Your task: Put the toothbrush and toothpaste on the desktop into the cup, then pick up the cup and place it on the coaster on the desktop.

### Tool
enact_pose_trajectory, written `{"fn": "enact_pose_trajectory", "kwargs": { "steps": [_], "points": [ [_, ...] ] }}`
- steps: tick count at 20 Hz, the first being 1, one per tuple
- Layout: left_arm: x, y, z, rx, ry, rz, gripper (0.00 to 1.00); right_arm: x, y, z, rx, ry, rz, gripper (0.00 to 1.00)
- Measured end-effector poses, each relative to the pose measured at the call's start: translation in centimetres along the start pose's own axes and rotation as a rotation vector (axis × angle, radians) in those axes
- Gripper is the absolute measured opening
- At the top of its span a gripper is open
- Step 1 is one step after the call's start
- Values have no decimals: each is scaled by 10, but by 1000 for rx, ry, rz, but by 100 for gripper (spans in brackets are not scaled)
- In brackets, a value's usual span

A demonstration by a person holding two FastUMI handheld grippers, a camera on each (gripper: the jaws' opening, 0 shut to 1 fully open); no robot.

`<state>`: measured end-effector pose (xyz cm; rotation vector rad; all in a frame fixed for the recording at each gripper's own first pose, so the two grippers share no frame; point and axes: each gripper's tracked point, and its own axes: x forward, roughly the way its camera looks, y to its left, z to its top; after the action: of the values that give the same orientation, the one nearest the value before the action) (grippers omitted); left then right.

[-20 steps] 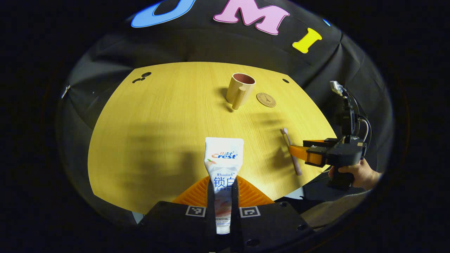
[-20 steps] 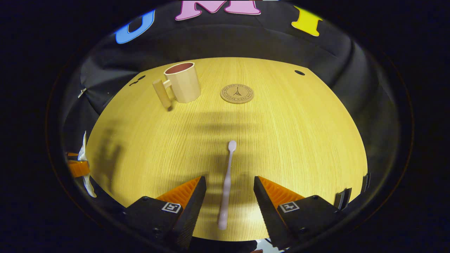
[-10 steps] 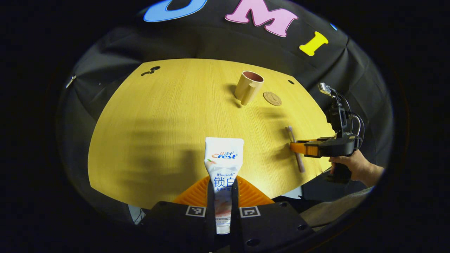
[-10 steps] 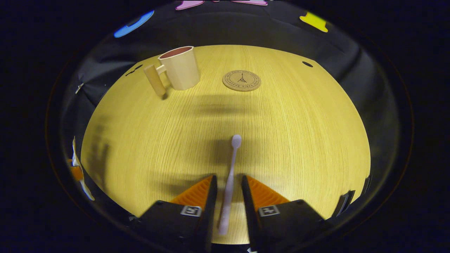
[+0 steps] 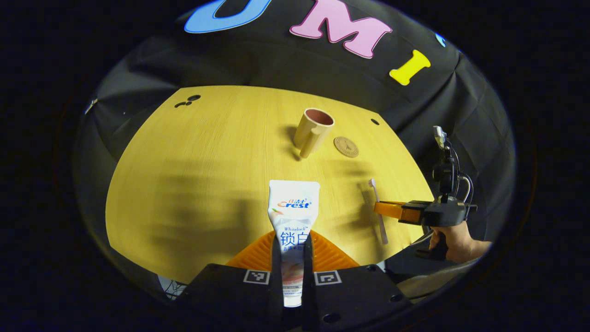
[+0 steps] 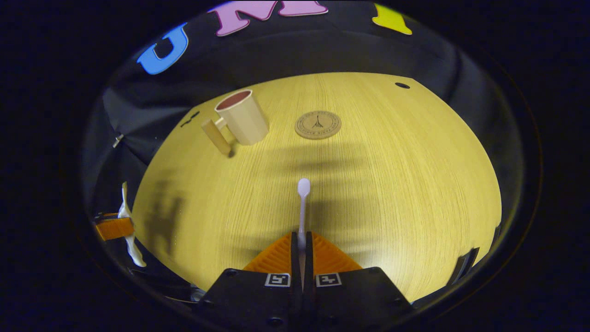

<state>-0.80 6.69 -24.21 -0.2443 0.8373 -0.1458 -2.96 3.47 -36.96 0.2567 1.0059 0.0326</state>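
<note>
Up close, the left gripper (image 5: 292, 251) is clamped on the toothpaste (image 5: 293, 216), both orange fingers pressing the tube's lower half while its flat crimped end points forward over the desktop (image 5: 207, 152). The right gripper (image 6: 302, 249) is likewise closed tight on the toothbrush (image 6: 302, 203), whose white head juts out ahead of the fingers. From the left gripper view, that toothbrush hangs slanted across the far gripper's orange fingers, and a hand (image 5: 454, 240) grips the handle below. Farther out, the beige cup (image 6: 242, 117) stands upright, handle toward the camera's left in the right gripper view, with the round coaster (image 6: 318, 124) near it, apart, lying flat.
</note>
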Motion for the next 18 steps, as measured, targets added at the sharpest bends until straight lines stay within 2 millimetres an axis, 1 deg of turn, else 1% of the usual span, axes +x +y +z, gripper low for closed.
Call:
{"fn": "enact_pose_trajectory", "kwargs": {
  "steps": [3,5,9,10,13,15,18],
  "points": [
    [7,-25,44,14,-85,-37,21,-27,3,39,8,-112,81,5],
    [11,-42,79,11,-157,-60,21,-43,7,63,16,-176,134,5],
    [23,-75,147,44,-287,-99,21,-68,9,99,33,-258,220,5],
    [27,-80,164,67,-320,-104,21,-74,7,106,36,-273,234,5],
    [42,-97,207,124,-424,-118,20,-86,1,116,39,-293,260,5],
    [53,-104,232,140,-498,-126,20,-95,-5,121,47,-300,268,5],
    [67,-109,266,159,-595,-134,20,-108,-20,124,63,-309,254,5]
  ]
}}
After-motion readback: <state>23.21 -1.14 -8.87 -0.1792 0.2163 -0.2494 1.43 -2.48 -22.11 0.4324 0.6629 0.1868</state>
